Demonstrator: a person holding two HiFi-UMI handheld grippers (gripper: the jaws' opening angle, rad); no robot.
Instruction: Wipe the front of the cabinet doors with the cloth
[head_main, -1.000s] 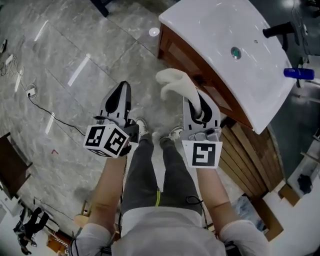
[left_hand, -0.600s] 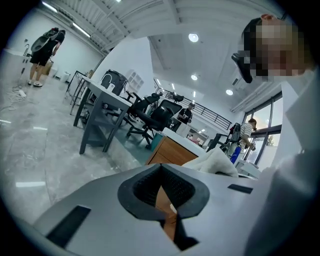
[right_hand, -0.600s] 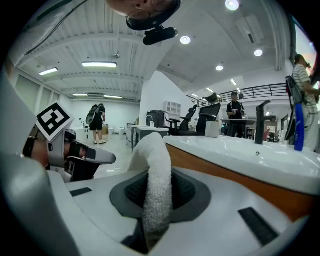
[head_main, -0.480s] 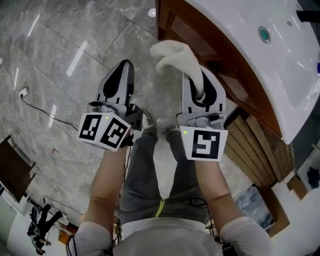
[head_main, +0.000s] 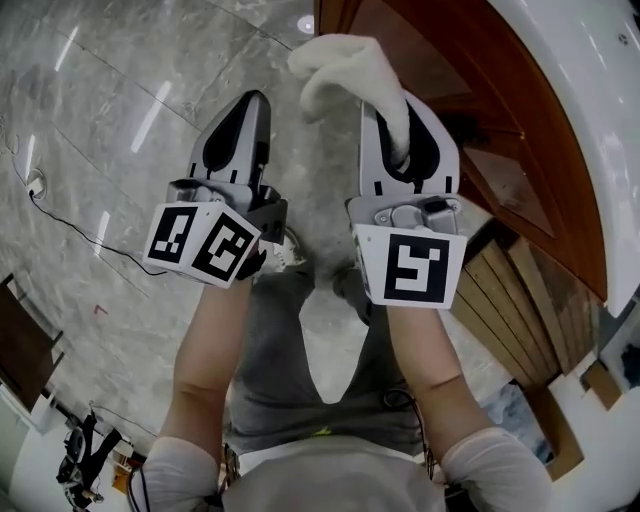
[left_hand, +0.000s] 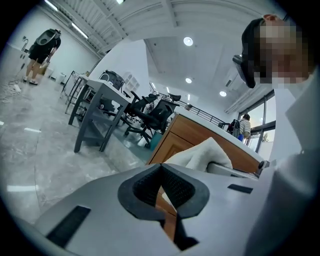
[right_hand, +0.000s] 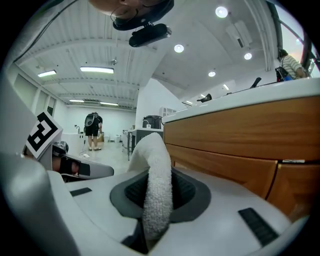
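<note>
Up by the cabinet doors (head_main: 455, 75), right gripper (head_main: 405, 130) is clamped on the white cloth (head_main: 345, 62); the right gripper view shows a thick roll of cloth (right_hand: 158, 180) running up through the closed jaws and flopping over past the tips. Left gripper (head_main: 248, 115) is closed with nothing in it, jaws together in the left gripper view, only a thin slit with wood behind. It sits just beside the right one, on the side away from the doors. Cloth looks near the wood panel (right_hand: 225, 127) but apart from it, so wiping has not started, I'd say. Main risk: the free bunch hangs off toward the left of the jaw tips while the door is on the right, so a push toward the door could bring bare gripper plastic onto the wood instead of cloth, scraping the finish and cleaning nothing. Second: the grip is on a narrow roll, not a folded pad, and drag against the door could tug it out of the jaws or fold it back, so it drops to the floor (head_main: 110, 130). Third: the white counter edge (right_hand: 240, 97) overhangs the doors, and an upward stroke could knock the gripper against it. Fourth: the left gripper is close enough that the loose cloth end could catch on it in a sideways stroke. Panel grooves on the doors may also snag the terry, though that can't be confirmed from these views.
</note>
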